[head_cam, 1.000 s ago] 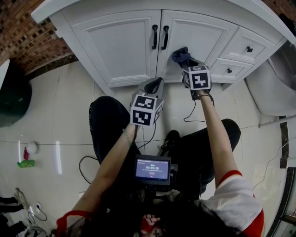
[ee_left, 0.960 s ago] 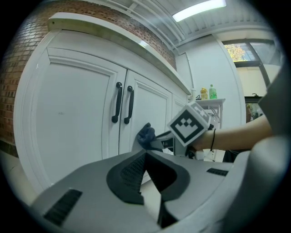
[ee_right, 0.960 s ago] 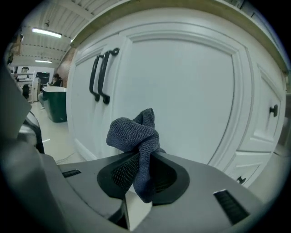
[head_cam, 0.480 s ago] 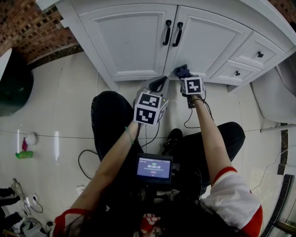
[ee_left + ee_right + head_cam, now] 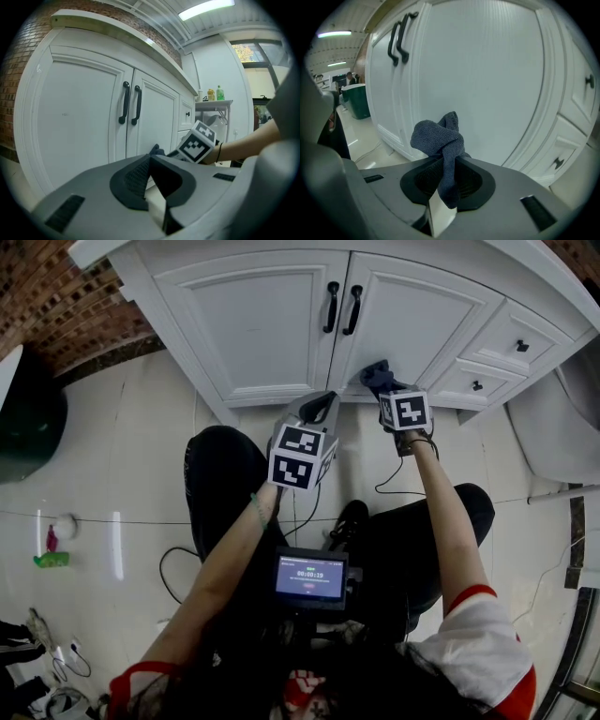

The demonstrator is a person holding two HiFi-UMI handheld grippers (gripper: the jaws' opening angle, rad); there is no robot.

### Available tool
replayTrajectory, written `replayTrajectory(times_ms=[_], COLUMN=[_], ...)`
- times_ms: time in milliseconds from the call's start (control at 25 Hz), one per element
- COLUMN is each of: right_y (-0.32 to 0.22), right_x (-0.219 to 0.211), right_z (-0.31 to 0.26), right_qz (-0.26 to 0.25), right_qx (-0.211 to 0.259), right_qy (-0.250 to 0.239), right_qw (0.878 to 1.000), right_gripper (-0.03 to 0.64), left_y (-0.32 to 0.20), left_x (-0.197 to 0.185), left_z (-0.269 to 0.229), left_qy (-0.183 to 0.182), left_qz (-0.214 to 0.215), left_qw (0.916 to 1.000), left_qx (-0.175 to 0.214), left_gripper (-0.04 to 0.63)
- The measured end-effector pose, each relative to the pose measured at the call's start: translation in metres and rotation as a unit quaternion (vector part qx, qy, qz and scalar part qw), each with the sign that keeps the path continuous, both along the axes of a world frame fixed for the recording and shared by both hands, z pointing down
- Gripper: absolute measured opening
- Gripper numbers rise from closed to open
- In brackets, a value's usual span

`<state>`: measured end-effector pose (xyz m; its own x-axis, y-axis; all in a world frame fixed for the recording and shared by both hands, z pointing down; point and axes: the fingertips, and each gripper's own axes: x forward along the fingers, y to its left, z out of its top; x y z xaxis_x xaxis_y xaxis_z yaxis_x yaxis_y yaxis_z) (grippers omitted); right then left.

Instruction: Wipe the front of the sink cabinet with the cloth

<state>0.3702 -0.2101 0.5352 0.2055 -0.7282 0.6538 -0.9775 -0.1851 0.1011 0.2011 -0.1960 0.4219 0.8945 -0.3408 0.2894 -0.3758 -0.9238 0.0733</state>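
Right hand-held gripper is clamped on the cloth, whose wad sticks straight ahead of the jaws at the right door's lower left corner, contact unclear; left hand-held gripper, jaws together on nothing, sits below-left of that door, farther off.

Cloth mostly hidden behind right tool; cabinet top cropped.

Left tool closed, empty, white cabinet doors, black handles, dark cloth low
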Motion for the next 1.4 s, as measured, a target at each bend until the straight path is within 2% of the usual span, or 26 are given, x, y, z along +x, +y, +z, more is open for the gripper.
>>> replayTrajectory(times_ms=[200, 400, 600, 760, 840, 1000, 1400], right_y=[0.017, 0.04, 0.047, 0.045, 0.039, 0.031, 0.033], right_x=[0.026, 0.048, 0.059, 0.059, 0.058, 0.06, 0.068], right_z=[-0.112, -0.214, -0.286, -0.328, -0.335, -0.32, -0.208], right_qz=[-0.01, -0.01, 0.003, 0.008, 0.009, 0.016, 0.033], right_qx=[0.084, 0.139, 0.199, 0.242, 0.248, 0.237, 0.159], right_qy=[0.042, 0.107, 0.13, 0.143, 0.147, 0.141, 0.101], right_qw=[0.996, 0.984, 0.971, 0.96, 0.958, 0.961, 0.982], right_gripper=[0.087, 0.087, 0.087, 0.087, 0.087, 0.087, 0.087], left_y=[0.002, 0.011, 0.036, 0.053, 0.055, 0.054, 0.053], left_x=[0.008, 0.026, 0.056, 0.065, 0.066, 0.064, 0.067], left_z=[-0.019, -0.047, -0.08, -0.086, -0.082, -0.077, -0.059], left_qy=[0.014, 0.039, 0.064, 0.06, 0.05, 0.042, 0.024], left_qz=[0.002, 0.007, 0.041, 0.063, 0.065, 0.062, 0.066], left_qw=[0.9998, 0.999, 0.9962, 0.9942, 0.9945, 0.9955, 0.9961], left_qx=[0.015, 0.023, 0.043, 0.063, 0.065, 0.057, 0.053], left_gripper=[0.032, 0.032, 0.032, 0.032, 0.032, 0.032, 0.032])
